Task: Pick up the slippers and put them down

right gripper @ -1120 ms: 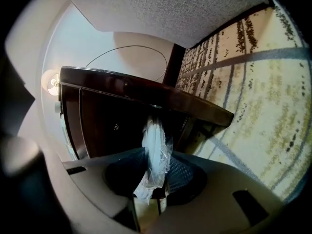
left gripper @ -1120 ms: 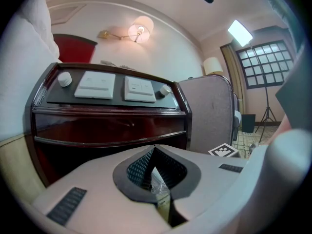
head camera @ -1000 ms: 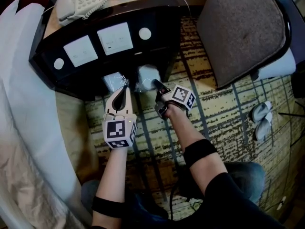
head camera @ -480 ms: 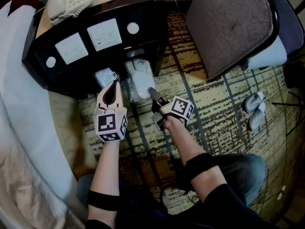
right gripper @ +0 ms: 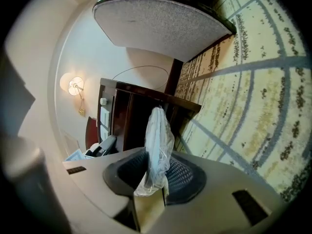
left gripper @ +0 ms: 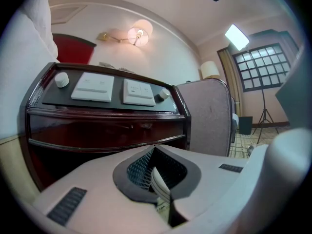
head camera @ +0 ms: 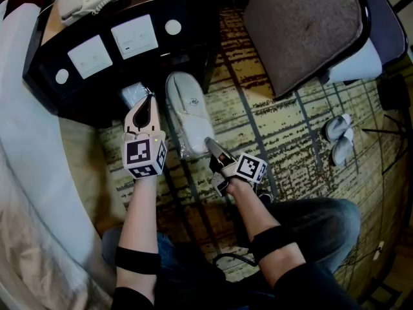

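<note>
While left tongs (head camera: 147, 99) pinch a packet (head camera: 132, 95), right tongs (head camera: 208, 143) dragged the slipper (head camera: 184, 105) out.

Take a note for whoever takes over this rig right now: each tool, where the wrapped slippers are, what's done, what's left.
The right tool is shut on the near end of a plastic-wrapped slipper, which reaches out from under the nightstand over the carpet.
The left tool is shut, pinching a thin edge of the second wrapped slipper, tucked under the nightstand.
Done: both gripped. Left: bring both out, set them down on the carpet.
</note>
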The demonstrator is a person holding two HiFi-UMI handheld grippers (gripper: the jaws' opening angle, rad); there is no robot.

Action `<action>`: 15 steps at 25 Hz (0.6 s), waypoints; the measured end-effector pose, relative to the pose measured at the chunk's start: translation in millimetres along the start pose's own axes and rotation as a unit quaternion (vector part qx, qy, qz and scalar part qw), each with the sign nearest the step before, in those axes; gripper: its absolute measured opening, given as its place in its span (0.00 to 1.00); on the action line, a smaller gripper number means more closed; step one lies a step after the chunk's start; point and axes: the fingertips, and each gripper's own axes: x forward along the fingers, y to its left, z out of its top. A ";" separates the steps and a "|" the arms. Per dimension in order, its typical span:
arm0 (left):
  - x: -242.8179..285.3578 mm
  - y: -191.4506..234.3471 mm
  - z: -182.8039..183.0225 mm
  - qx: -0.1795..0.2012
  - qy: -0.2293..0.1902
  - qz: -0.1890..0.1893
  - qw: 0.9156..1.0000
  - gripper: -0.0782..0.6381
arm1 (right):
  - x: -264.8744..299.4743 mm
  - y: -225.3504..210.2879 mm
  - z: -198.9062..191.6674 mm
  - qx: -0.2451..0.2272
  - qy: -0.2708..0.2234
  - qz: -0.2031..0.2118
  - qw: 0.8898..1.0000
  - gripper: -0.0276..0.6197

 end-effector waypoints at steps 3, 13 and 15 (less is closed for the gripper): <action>1.7 0.7 -1.7 -0.005 0.001 0.000 1.000 0.11 | -18.6 -3.2 -9.6 0.002 -0.002 0.000 1.000 0.22; 5.7 -6.7 -4.5 -0.002 0.001 -0.010 1.000 0.11 | -64.3 -25.8 -25.3 -0.019 0.003 -0.002 1.000 0.22; 5.9 -8.4 -5.4 -0.004 0.002 -0.012 1.000 0.11 | -68.9 -32.5 -29.7 -0.022 0.011 -0.011 1.000 0.22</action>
